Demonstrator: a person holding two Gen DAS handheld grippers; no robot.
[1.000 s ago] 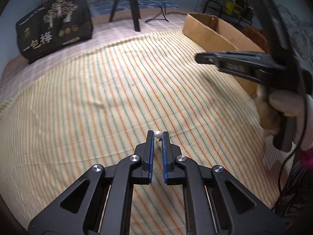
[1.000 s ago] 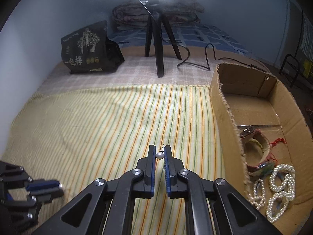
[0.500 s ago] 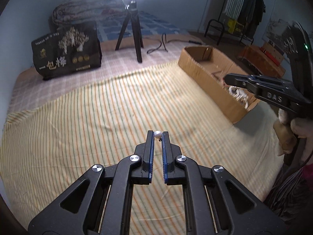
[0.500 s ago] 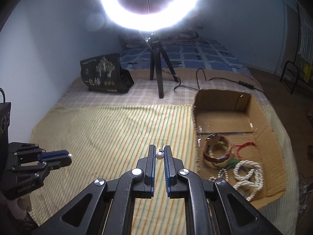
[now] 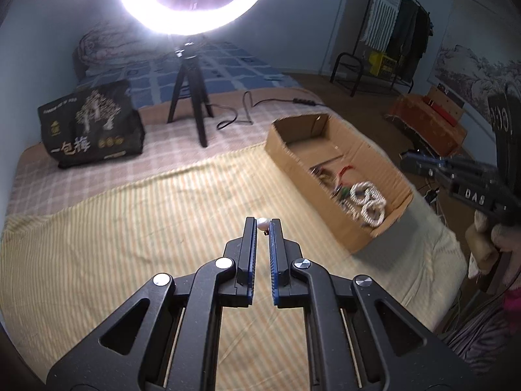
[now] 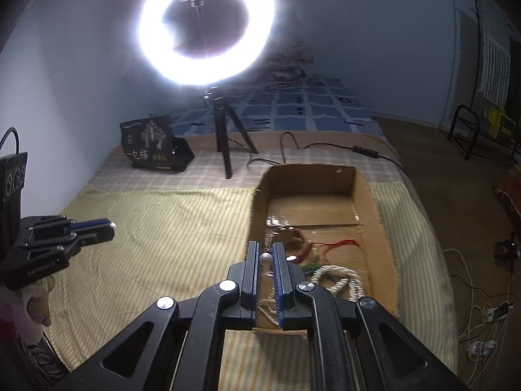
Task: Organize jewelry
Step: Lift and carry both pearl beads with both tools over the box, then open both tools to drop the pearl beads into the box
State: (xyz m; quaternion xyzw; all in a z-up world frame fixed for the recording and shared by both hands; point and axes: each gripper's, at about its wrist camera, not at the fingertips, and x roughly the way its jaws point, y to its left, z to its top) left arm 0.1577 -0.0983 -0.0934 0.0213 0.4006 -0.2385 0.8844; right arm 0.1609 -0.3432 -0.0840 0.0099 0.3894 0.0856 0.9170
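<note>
My left gripper (image 5: 262, 224) is shut on a white pearl earring (image 5: 262, 224) and holds it high above the striped cloth (image 5: 130, 228). My right gripper (image 6: 265, 251) is shut on a second pearl earring (image 6: 265, 258), over the near left part of the open cardboard box (image 6: 377, 228). The box holds a pearl necklace (image 6: 342, 280), bracelets and a red cord (image 6: 345, 243). In the left wrist view the box (image 5: 293, 163) lies to the right, with the necklace (image 5: 368, 202) in it. The right gripper (image 5: 410, 163) shows at the right edge there. The left gripper (image 6: 110, 226) shows at the left of the right wrist view.
A ring light on a black tripod (image 5: 189, 97) stands behind the cloth, its cable (image 6: 325, 146) running right. A black printed bag (image 5: 91, 127) sits at the back left. The bed edge drops off to the right, with cables on the floor (image 6: 482, 325).
Both grippers have risen and tilted up, each still holding its earring. The right gripper has moved right, from over the cloth to over the box.
</note>
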